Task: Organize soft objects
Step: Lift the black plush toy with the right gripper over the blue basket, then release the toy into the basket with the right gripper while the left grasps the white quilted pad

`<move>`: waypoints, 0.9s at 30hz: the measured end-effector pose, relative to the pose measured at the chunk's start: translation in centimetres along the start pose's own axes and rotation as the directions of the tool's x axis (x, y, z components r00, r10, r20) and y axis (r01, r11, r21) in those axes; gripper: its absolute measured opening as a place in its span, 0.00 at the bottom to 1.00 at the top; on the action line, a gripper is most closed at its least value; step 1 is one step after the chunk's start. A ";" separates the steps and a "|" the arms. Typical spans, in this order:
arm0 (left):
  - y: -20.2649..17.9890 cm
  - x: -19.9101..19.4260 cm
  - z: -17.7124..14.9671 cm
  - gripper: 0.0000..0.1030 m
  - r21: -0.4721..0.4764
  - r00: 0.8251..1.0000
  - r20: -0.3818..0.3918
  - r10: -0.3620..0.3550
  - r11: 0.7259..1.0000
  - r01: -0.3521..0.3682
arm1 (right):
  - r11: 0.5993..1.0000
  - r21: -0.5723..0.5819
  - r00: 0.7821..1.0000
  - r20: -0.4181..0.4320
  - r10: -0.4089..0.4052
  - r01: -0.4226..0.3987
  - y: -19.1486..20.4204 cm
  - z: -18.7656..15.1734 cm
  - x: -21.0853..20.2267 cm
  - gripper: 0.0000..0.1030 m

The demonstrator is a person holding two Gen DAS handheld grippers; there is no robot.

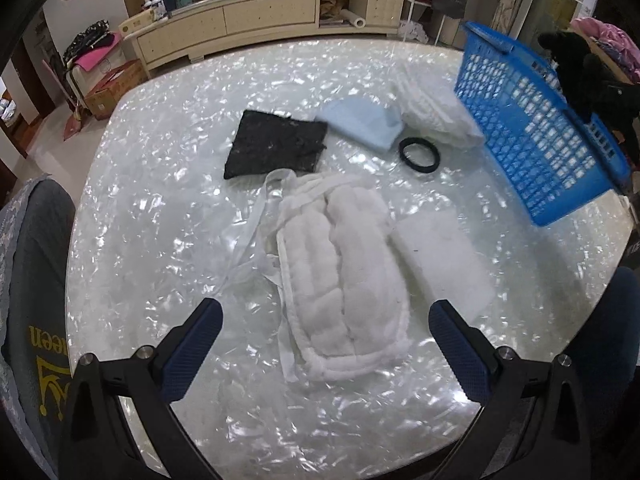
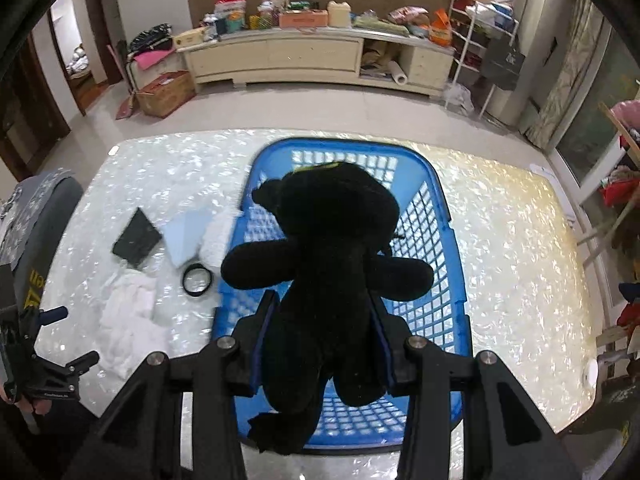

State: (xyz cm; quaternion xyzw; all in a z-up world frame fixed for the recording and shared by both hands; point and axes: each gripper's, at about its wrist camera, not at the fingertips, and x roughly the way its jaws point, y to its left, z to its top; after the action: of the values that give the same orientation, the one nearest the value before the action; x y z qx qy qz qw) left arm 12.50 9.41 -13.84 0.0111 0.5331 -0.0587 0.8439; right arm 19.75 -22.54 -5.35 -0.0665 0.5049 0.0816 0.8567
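- table (image 1: 160, 240) w/ shimmery pearl-white top, holds everything
- blue basket (image 2: 440, 216), mesh walls, on table's right side; looks empty in right wrist view
- black plush toy (image 2: 332, 248) hangs over basket, not inside yet; right gripper (image 2: 324, 344) fingers clamped on its lower body, arms sticking out both sides
- white quilted pad (image 1: 344, 280) w/ loose ties lies flat just ahead of left gripper (image 1: 326, 336); fingers wide apart, holding nothing, pad btwn & beyond the tips
- flat white sheet (image 1: 444, 260) touching pad's right edge
- white knit cloth (image 1: 436, 116) next to basket's left wall
- black cloth square (image 1: 276, 144) far side of pad
- light blue folded cloth (image 1: 360, 124) btwn black square & knit cloth
- black ring (image 1: 419, 153) just in front of blue cloth
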 end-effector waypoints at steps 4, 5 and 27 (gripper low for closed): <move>0.6 1.5 0.4 1.00 -0.012 1.000 -0.028 0.003 1.000 -0.003 | 1.000 0.012 0.999 -0.044 -0.006 0.007 -1.1 -0.3 1.8 0.39; 0.8 2.0 0.4 0.99 -0.017 0.999 -0.036 0.001 1.000 -0.002 | 1.000 0.015 0.998 -0.055 -0.007 0.008 -1.4 -0.3 2.3 0.39; 0.0 7.0 2.0 0.46 0.021 0.993 -0.116 -0.020 1.000 0.022 | 1.000 0.026 0.985 -0.171 -0.011 0.016 -1.5 -1.4 5.4 0.37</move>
State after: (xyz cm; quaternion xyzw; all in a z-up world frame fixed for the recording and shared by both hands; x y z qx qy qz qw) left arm 17.27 8.59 -19.33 0.0181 0.5805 -0.0726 0.8108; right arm 21.47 -23.93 -10.69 -0.0651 0.5773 0.0630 0.8115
